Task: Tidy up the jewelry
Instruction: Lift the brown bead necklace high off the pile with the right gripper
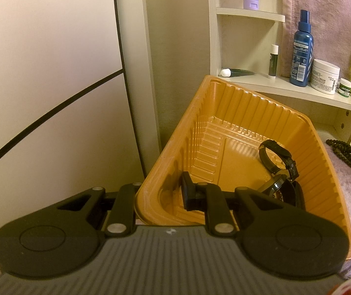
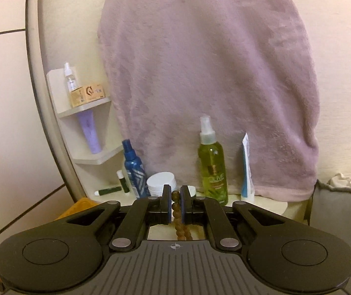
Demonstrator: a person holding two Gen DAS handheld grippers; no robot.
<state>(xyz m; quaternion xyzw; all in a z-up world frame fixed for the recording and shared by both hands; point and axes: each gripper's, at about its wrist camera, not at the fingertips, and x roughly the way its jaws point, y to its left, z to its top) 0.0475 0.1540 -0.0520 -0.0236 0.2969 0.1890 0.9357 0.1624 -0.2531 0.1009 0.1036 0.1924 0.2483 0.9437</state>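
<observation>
i am holding the orange tray (image 1: 227,132) with the left hand-held gripper (image 1: 160,194), which is clenched on the near rim of the tray, one finger inside and one outside, so the tray is standing tilted toward me. in the right hand-held gripper (image 2: 175,205) i am gripping a brown bead strand (image 2: 178,221); the pads are pressing on a bead and the rest is hanging down between the fingers. inside the tray two black watches (image 1: 280,172) are lying at the right side, touching each other, and the left part of the floor is bare. so i judge the step in hand is bringing the beads over to the tray, and to do it well i should keep the tray steady, carry the strand above the high ribbed wall, and lower the hanging part onto the bare floor before letting go, otherwise it can catch on the rim or tangle with the watch straps. on the pink towel (image 1: 347,196) beside the tray a dark bead necklace (image 1: 347,151) is waiting, together with a thin pale chain. the shelf (image 1: 298,91) behind is carrying a blue spray bottle (image 1: 302,51), a white cream jar (image 1: 325,76) and a green bottle (image 2: 212,164), standing near my path, so i should not be swinging the strand widely.
</observation>
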